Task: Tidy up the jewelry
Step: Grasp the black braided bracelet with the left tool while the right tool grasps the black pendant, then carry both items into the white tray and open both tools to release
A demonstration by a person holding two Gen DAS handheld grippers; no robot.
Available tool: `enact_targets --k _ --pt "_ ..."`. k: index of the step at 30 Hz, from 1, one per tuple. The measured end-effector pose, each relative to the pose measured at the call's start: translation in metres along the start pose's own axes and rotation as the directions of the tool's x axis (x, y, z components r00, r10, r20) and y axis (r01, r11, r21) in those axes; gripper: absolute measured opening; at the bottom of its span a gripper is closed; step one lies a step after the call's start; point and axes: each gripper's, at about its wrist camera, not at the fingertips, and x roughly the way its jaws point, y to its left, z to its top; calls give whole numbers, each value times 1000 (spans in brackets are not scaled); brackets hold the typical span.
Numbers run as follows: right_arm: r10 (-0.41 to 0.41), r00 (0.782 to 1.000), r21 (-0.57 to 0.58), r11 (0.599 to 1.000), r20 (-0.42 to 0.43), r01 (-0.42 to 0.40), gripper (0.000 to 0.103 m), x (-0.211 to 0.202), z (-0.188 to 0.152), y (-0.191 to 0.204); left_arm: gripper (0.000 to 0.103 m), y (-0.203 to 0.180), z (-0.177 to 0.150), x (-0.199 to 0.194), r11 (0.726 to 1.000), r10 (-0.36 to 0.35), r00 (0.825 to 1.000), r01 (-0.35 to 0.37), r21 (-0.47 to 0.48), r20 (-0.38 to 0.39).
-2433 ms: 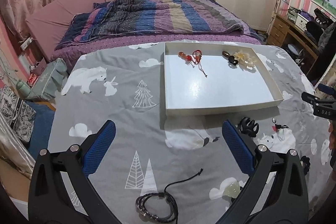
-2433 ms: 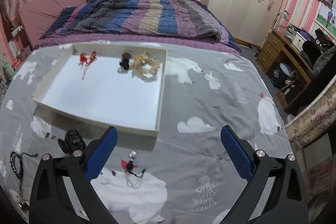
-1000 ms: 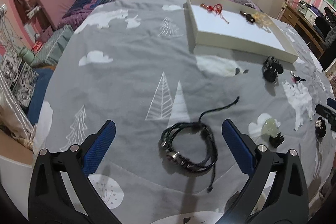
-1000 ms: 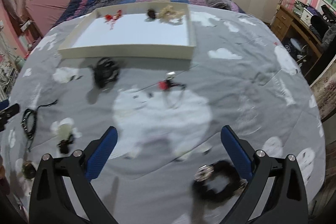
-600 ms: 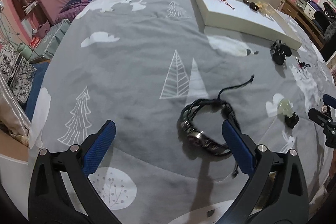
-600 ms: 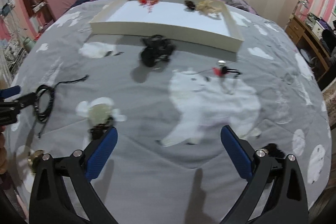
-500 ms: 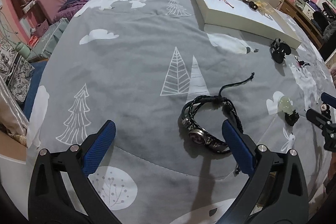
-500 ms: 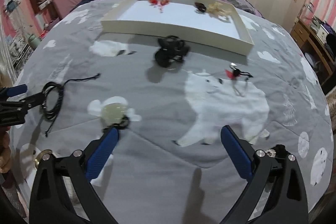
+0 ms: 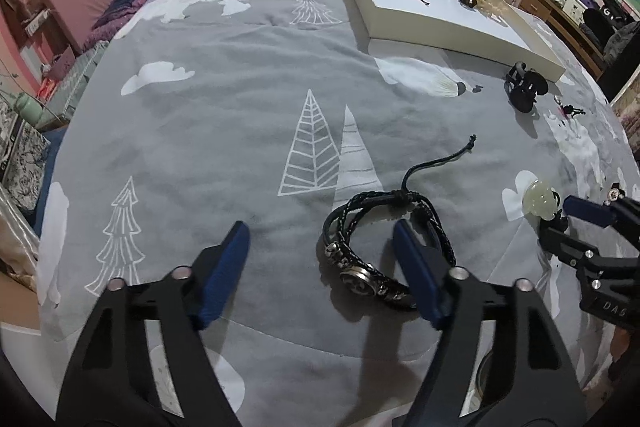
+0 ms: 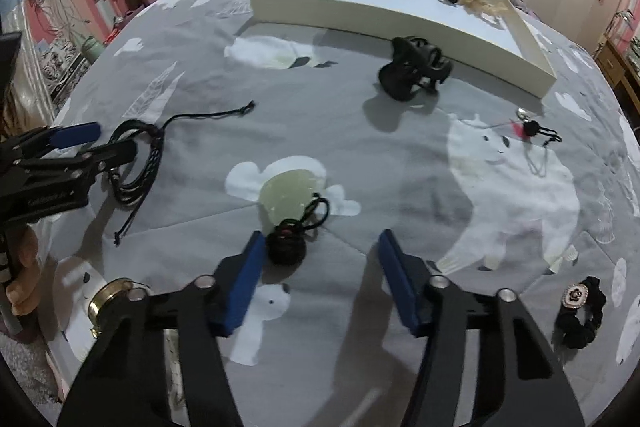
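Both grippers have dropped closer to the blanket (image 9: 240, 115), jaws just narrowing: left gripper (image 9: 320, 231) half-open beside the black bracelet (image 9: 372, 263), right gripper (image 10: 320, 241) half-open, gripping nothing, beside the jade pendant (image 10: 286, 197).

Both sets of jaws have just been closing. The left gripper (image 9: 320, 239) now straddles the black bracelet (image 9: 384, 247); the right gripper (image 10: 320, 247) now reaches the jade pendant (image 10: 289, 195).

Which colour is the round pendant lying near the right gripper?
Pale translucent green pendant, on a black cord; right wrist view shows it best.
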Motion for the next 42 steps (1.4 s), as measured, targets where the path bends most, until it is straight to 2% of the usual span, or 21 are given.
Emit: enact_targets --k 2,3,5,9,13,22,30,35,42 --pt "11 1000 -3 1000 -1 -11 44 0 0 0 56 0 0 0 1000 12 1000 -12 1 4" --pt "14 1000 -8 1000 1 -14 44 0 0 1 53 0 0 -1 1000 16 1000 -16 2 5" --pt "22 1000 -16 1000 2 -22 35 0 1 1 46 -1 0 -1 1000 15 1000 -15 3 6" --pt "31 999 -39 999 6 -31 28 0 2 2 36 -1 -1 -2 999 38 999 -38 -5 7" --pt "47 999 -56 997 11 -47 22 0 3 1 17 -3 -1 -3 999 32 999 -32 -5 5" --pt "114 993 -54 992 14 -114 19 0 5 -13 9 0 0 -6 999 32 999 -32 -41 15" --pt "137 990 -45 990 46 -134 18 -8 15 -35 9 -2 7 -12 997 26 999 -24 -73 38" --pt "133 987 -34 991 86 -131 18 -21 26 -55 9 -18 21 -21 998 15 998 -11 -59 62" --pt "101 979 7 995 177 -104 18 -45 50 -101 9 -58 58 -42 1000 4 992 -4 -1 124"
